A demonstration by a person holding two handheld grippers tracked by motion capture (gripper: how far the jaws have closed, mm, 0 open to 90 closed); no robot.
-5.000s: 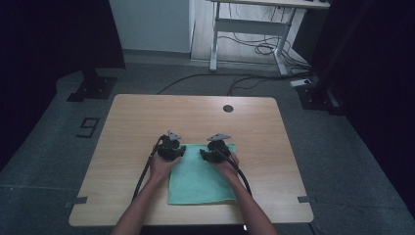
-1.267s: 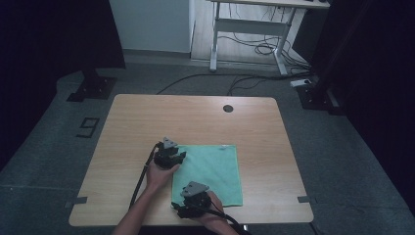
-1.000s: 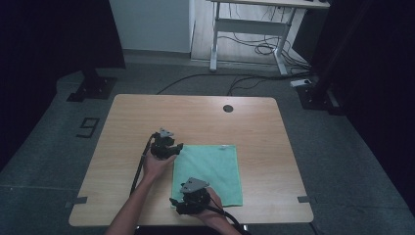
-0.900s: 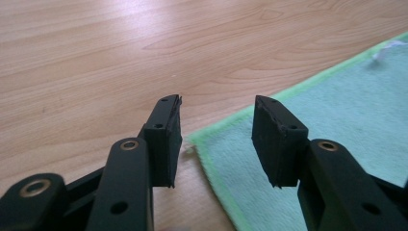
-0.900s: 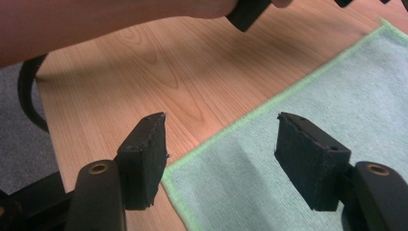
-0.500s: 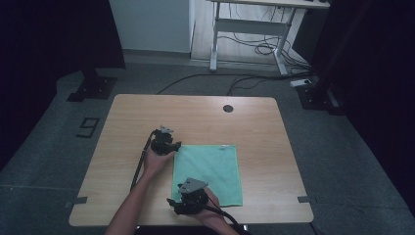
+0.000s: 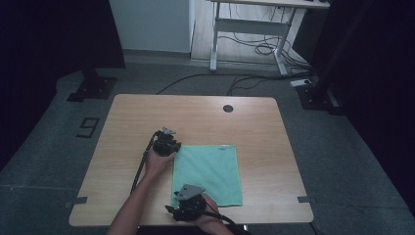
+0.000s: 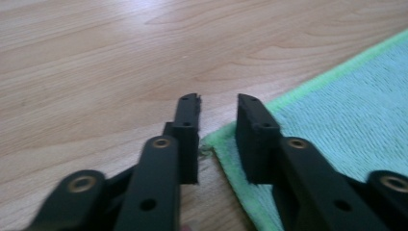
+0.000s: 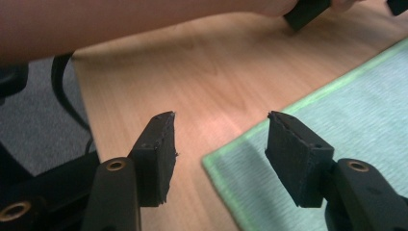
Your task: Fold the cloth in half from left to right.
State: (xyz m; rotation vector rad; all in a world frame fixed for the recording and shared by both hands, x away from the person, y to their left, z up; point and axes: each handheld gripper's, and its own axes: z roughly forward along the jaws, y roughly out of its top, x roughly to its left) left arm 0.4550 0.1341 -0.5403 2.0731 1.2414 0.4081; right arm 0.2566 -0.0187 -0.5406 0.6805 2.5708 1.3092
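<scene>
Kneeling low over a pale wooden desk, I hold a black two-jaw gripper in each hand at the left edge of a square mint-green terry cloth with a brighter green hem, which lies flat at the desk's 6 o'clock side, just right of centre. My left gripper sits at the cloth's 10 o'clock corner; in the left gripper view its jaws have just been closing and now stand a narrow gap apart, astride the corner tip of the cloth, one jaw over bare wood, the other over the hem, with no pinch made yet that I can see. My right gripper hovers at the cloth's 7 o'clock corner near the desk's front edge; in the right gripper view its jaws, also just closing, are spread wide, with the cloth's corner lying between them and untouched. At the desk's 12 o'clock edge sits a small round black cable hole. Grey carpeted floor surrounds the desk.
</scene>
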